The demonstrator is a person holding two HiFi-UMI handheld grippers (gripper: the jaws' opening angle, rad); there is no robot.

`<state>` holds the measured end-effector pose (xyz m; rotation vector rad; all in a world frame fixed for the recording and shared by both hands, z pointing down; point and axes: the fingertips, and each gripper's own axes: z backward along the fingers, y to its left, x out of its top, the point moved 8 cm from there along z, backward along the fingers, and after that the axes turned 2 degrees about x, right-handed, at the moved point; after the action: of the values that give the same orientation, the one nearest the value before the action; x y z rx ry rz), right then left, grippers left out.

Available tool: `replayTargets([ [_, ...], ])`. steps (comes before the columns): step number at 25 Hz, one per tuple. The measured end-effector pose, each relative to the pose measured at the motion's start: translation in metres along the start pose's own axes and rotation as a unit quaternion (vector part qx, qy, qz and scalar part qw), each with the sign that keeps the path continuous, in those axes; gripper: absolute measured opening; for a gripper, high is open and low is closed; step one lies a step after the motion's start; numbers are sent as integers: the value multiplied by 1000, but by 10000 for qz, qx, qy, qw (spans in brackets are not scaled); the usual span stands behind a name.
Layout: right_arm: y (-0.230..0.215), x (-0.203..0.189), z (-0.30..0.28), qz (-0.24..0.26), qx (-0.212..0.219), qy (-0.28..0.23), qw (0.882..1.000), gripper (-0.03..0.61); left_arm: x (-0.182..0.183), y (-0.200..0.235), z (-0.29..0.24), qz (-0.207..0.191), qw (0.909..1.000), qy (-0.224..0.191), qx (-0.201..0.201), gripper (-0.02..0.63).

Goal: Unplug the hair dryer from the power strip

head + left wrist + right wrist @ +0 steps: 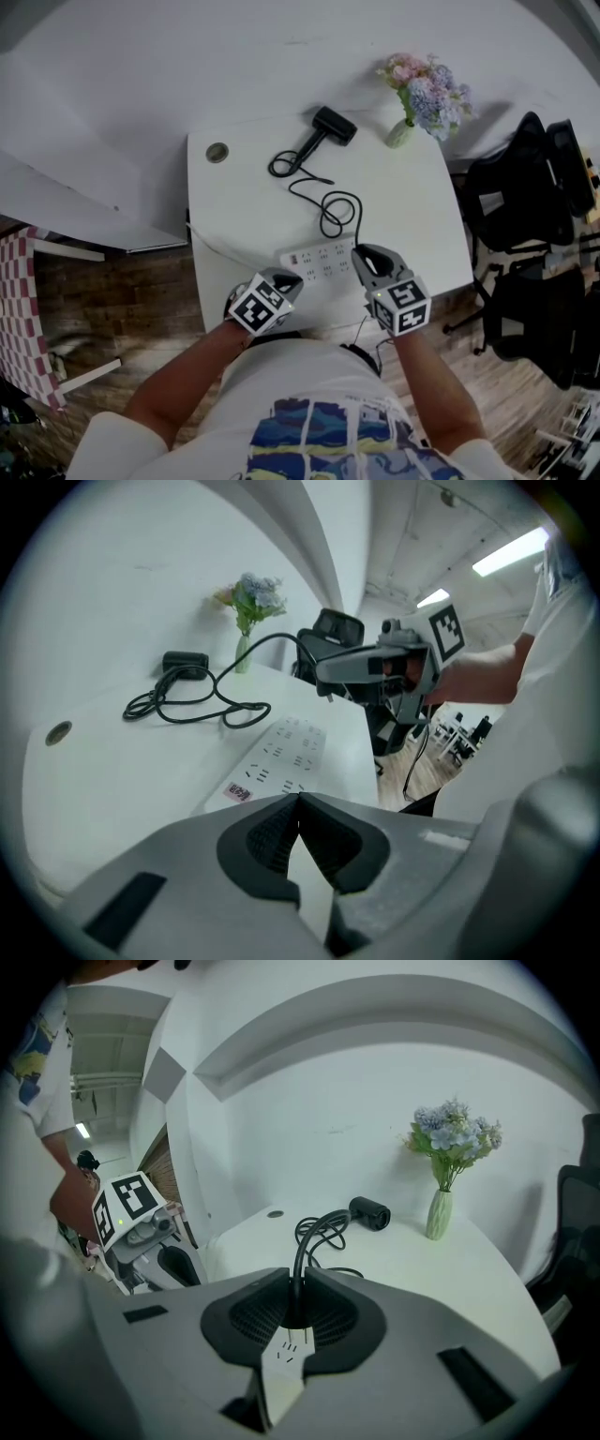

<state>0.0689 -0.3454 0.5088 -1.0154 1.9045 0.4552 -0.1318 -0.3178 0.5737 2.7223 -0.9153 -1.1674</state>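
Tabletop (244,206): one, white, smooth and matt, with rounded corners, set against a white wall. Chairs (521,183): two, black, beside the tabletop's right edge over a wood-plank floor (141,291). Grippers: two, grey moulded plastic, each carrying a cube with black-and-white square markers and ending in black ribbed pads. The left gripper (286,279) has its jaw tips closed together with nothing between them, at the near left end of the power strip. The right gripper (366,255) is clamped narrowly on the plug (296,1309) at the strip's right end. Power strip (319,261): one, a flat white plastic bar with rows of small dark socket slots and a small pink label, lying slantwise along the tabletop's near edge. Hair dryer (330,126): one, matt black, with a short barrel and a straight handle, lying on its side at the far end of the tabletop, well apart from the strip. Cable (328,206): one, thin black rubber, looped in loose coils between dryer and plug. Vase (400,134): one, pale, ribbed and upright, holding a bunch of pink and blue flowers (428,86), near the dryer. Plug: one, small and black; two thin metal prongs show beneath it, just above the strip's socket face. Grommet (217,152): one, a round grey disc set in the tabletop's far left corner.
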Motion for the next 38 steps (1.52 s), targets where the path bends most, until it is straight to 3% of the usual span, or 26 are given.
replayTargets([
  [5,-1,-4,7,-10,26,22,10000,48,7,-2,20,829,9913,-957,-366,2],
  [8,-1,-7,9,-39,9,46,10000,48,7,-2,29,1026,9864,-1239,-330,2],
  [38,5,-5,15,-65,-135,121,9998,48,-2,6,35,938,9874,-1203,-421,2],
])
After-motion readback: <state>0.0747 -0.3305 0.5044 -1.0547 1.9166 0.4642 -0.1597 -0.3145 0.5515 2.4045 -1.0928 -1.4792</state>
